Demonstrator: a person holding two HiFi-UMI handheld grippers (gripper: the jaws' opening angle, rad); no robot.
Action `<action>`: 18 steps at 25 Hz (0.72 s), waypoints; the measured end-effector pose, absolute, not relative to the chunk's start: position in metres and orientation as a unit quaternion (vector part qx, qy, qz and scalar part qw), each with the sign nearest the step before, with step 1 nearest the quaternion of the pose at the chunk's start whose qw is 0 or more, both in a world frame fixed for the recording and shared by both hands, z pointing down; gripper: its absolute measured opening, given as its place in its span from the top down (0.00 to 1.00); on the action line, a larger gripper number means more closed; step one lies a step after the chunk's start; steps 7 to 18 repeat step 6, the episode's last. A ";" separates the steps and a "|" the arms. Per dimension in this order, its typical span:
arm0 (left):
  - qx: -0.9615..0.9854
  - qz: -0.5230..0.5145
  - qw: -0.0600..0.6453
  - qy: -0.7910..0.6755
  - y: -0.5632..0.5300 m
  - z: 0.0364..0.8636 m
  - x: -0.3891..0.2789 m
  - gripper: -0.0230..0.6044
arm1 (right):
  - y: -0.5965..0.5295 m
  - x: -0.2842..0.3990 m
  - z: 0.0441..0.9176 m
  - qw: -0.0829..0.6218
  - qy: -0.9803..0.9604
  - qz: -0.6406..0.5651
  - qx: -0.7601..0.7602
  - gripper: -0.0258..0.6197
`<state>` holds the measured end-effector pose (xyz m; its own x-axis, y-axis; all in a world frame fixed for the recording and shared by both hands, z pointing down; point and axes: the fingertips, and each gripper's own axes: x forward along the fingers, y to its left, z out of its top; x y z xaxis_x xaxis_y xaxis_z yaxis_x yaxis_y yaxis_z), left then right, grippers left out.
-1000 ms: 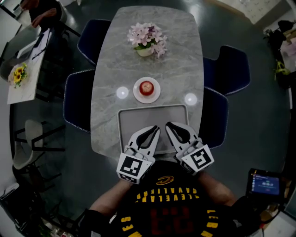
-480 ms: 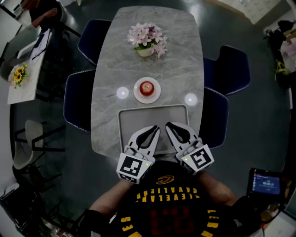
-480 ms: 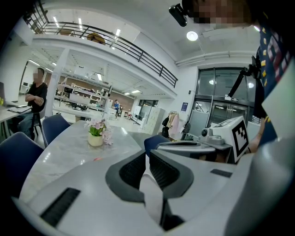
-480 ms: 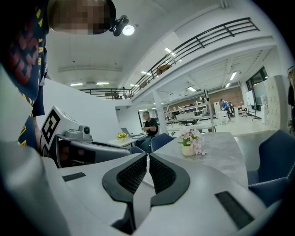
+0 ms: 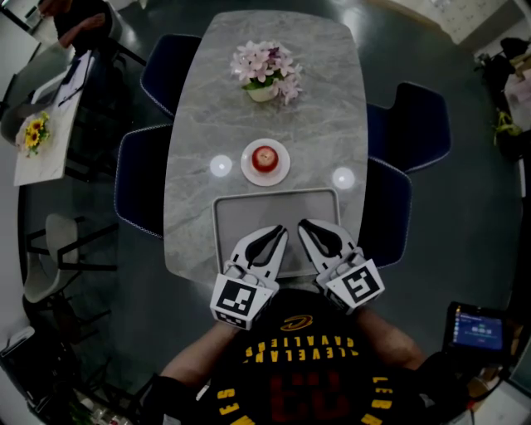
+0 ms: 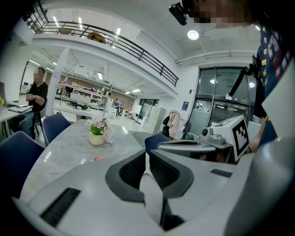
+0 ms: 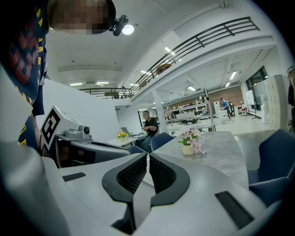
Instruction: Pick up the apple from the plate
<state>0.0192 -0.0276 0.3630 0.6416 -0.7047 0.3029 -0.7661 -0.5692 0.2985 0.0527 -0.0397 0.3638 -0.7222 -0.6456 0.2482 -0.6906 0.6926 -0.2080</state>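
Observation:
A red apple (image 5: pixel 264 157) sits on a small white plate (image 5: pixel 280 170) in the middle of the grey marble table (image 5: pixel 199 124). Both grippers hover over the near end of a grey tray (image 5: pixel 249 207), well short of the plate. My left gripper (image 5: pixel 279 231) is shut with nothing between its jaws. My right gripper (image 5: pixel 304 224) is shut and empty too, close beside the left. In the left gripper view only a sliver of the apple (image 6: pixel 97 158) shows past the shut left gripper (image 6: pixel 147 153). The right gripper view shows the shut right gripper (image 7: pixel 148 157), not the apple.
A pot of pink flowers (image 5: pixel 265 73) stands beyond the plate. Dark blue chairs (image 5: pixel 137 178) line both sides of the table. A second table with yellow flowers (image 5: pixel 33 133) and a seated person (image 5: pixel 79 21) are at the far left.

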 end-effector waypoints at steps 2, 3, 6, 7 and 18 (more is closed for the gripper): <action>0.882 0.074 0.202 -0.418 -0.028 0.363 0.019 0.92 | -0.040 0.053 0.363 0.074 -0.917 0.142 0.365 0.91; 0.882 0.074 0.201 -0.419 -0.028 0.363 0.019 0.92 | -0.040 0.053 0.363 0.075 -0.917 0.142 0.365 0.91; 0.882 0.075 0.204 -0.419 -0.027 0.363 0.019 0.92 | -0.040 0.052 0.361 0.082 -0.916 0.143 0.365 0.91; 0.882 0.075 0.204 -0.419 -0.027 0.363 0.019 0.92 | -0.040 0.052 0.361 0.082 -0.916 0.143 0.365 0.91; 0.882 0.075 0.204 -0.419 -0.027 0.363 0.019 0.92 | -0.040 0.052 0.361 0.082 -0.916 0.143 0.365 0.91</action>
